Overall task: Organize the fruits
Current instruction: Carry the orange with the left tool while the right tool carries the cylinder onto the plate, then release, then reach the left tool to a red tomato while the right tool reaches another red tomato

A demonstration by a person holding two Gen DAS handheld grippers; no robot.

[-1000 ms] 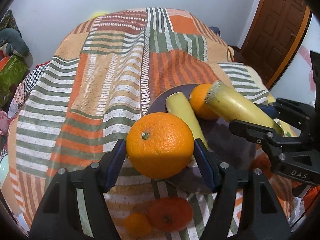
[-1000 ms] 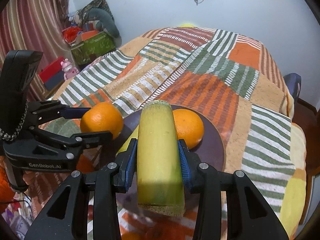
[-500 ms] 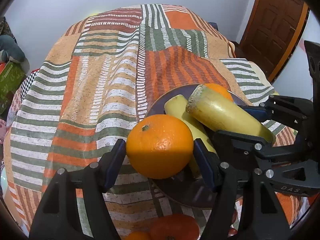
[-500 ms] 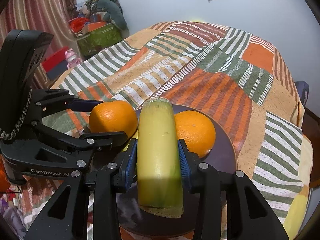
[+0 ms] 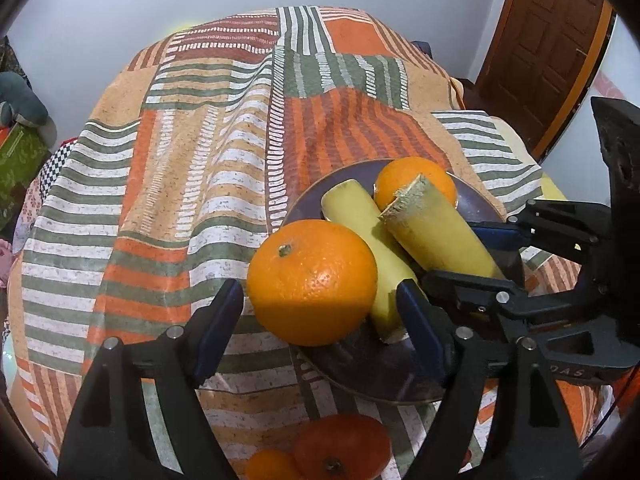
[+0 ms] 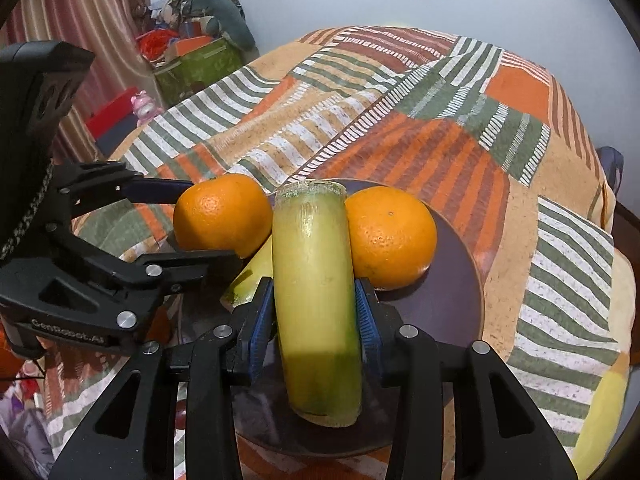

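Orange, large fruit: orange (image 5: pixel 312 282) sits at the near-left rim of the plate, between the blue pads of the left tongs (image 5: pixel 320 332); gaps show on both sides.
Left tongs: jaws opening, pads off the fruit.
Right tongs (image 6: pixel 314 320): clamped on a yellow-green stalk piece (image 6: pixel 316 292), held above the plate, cut end pointing away.
Plate (image 6: pixel 460 280): dark, round, on the striped patchwork cover (image 5: pixel 200 160).
Plate contents: second orange (image 6: pixel 390 238) at the far side; second stalk piece (image 5: pixel 368 248) lying between the two oranges.
Off the plate: two smaller orange fruits (image 5: pixel 340 448) on the cover, near the camera in the left wrist view.
Background: brown wooden door (image 5: pixel 540 48), white wall.
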